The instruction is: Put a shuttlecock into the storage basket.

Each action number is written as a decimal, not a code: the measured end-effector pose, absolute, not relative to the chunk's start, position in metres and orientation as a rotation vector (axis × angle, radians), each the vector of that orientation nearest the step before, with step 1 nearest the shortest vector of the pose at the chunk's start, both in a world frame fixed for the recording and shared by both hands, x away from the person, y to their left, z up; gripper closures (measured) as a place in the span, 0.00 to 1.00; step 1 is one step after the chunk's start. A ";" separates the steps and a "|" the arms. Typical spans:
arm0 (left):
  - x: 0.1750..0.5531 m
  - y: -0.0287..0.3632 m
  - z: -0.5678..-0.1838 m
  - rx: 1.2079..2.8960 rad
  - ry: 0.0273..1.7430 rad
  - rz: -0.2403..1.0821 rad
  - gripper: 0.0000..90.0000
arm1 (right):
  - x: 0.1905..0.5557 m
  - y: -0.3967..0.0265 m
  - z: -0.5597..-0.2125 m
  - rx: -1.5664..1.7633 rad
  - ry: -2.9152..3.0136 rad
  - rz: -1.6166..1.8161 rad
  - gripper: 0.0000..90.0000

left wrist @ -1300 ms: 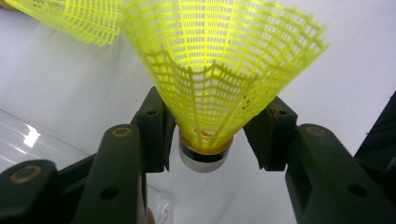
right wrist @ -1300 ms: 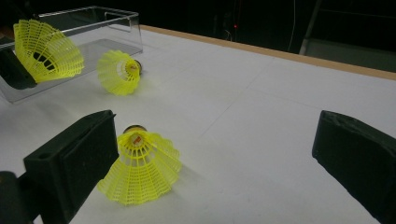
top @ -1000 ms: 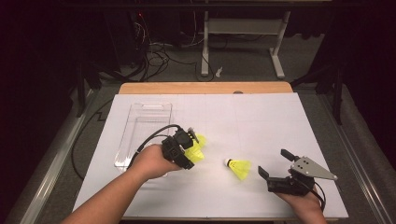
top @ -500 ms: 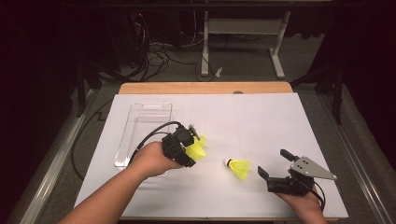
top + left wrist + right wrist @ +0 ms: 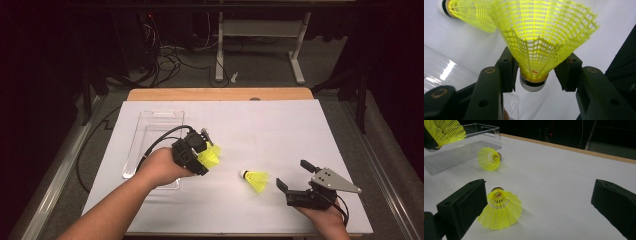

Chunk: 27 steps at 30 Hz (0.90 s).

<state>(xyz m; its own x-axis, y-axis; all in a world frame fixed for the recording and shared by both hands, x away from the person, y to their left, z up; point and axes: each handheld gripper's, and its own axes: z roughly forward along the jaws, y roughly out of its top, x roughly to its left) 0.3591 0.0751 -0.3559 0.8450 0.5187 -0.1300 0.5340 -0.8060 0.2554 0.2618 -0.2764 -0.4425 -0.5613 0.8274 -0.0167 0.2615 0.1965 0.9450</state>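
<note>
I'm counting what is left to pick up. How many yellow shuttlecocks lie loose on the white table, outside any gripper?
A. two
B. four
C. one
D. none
A: the right gripper view shows one shuttlecock near its open jaws and another beside the clear tray; a third sits in the left gripper.

The white paper-covered counter is brightly lit from above while the room beyond lies dark. Glare streaks the clear plastic tray at nine o'clock in the left gripper view. There the yellow mesh shuttlecock is sharp; a second yellow shuttlecock at eleven o'clock is blurred.

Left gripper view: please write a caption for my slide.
Left tongs clamp a yellow shuttlecock above the white table.
</note>
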 end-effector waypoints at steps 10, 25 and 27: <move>0.360 0.079 -0.347 2.724 0.805 -0.073 0.62 | 0.262 -0.276 -0.442 1.012 1.939 1.367 0.01; 0.362 0.095 -0.335 2.701 0.847 -0.039 0.62 | 0.261 -0.276 -0.442 1.013 1.937 1.366 0.01; 0.363 0.098 -0.334 2.696 0.855 -0.033 0.62 | 0.261 -0.276 -0.442 1.012 1.937 1.367 0.01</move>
